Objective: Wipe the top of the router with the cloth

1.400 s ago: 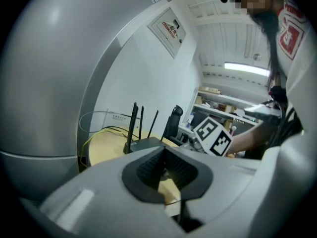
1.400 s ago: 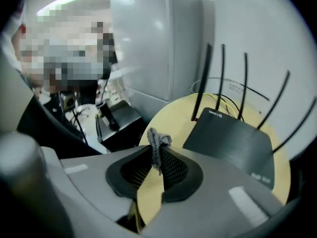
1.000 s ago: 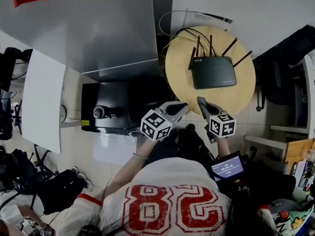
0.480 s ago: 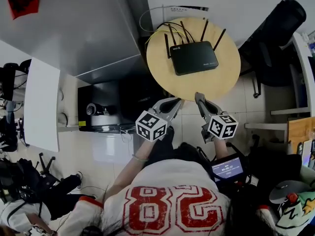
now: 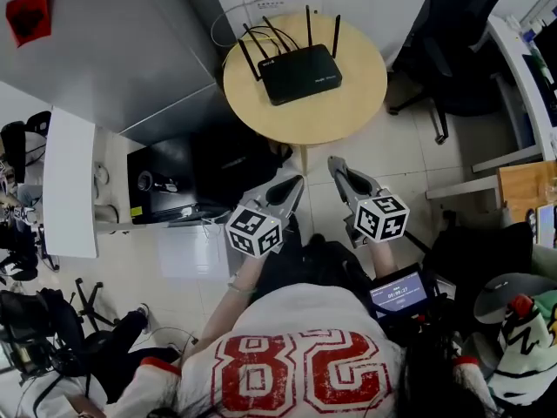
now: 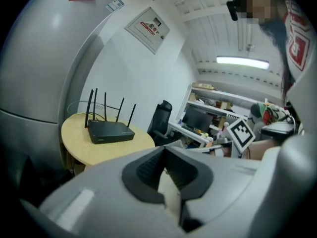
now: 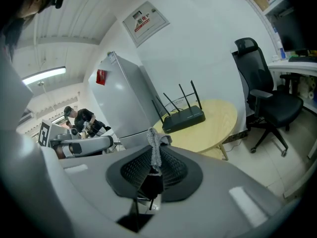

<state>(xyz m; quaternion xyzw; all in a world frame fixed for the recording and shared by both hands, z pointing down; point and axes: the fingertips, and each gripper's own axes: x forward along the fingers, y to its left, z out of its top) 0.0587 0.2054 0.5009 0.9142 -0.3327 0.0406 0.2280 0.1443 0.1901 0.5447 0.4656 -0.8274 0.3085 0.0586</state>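
Note:
The black router (image 5: pixel 300 62) with several upright antennas lies on a round wooden table (image 5: pixel 348 103). It also shows in the left gripper view as the router (image 6: pixel 110 131) and in the right gripper view as the router (image 7: pixel 184 119). Both grippers hang short of the table's near edge, above the tiled floor. My left gripper (image 5: pixel 291 179) (image 6: pixel 164 150) is shut with nothing in it. My right gripper (image 5: pixel 336 165) (image 7: pixel 152 138) is shut on a grey cloth (image 7: pixel 155 150), whose bunched end sticks up past the jaw tips. The head view does not show the cloth.
A black office chair (image 5: pixel 452 42) (image 7: pixel 262 98) stands right of the table. A tall grey cabinet (image 5: pixel 104 42) (image 7: pixel 119 93) flanks it on the left, with a black box (image 5: pixel 165 181) on the floor beside it. Cables (image 5: pixel 235 16) trail behind the router. A desk edge (image 5: pixel 522 68) runs at far right.
In the head view the table and router have slid up and to the left. The gap between the gripper tips and the table's near edge has grown. Both grippers stay shut.

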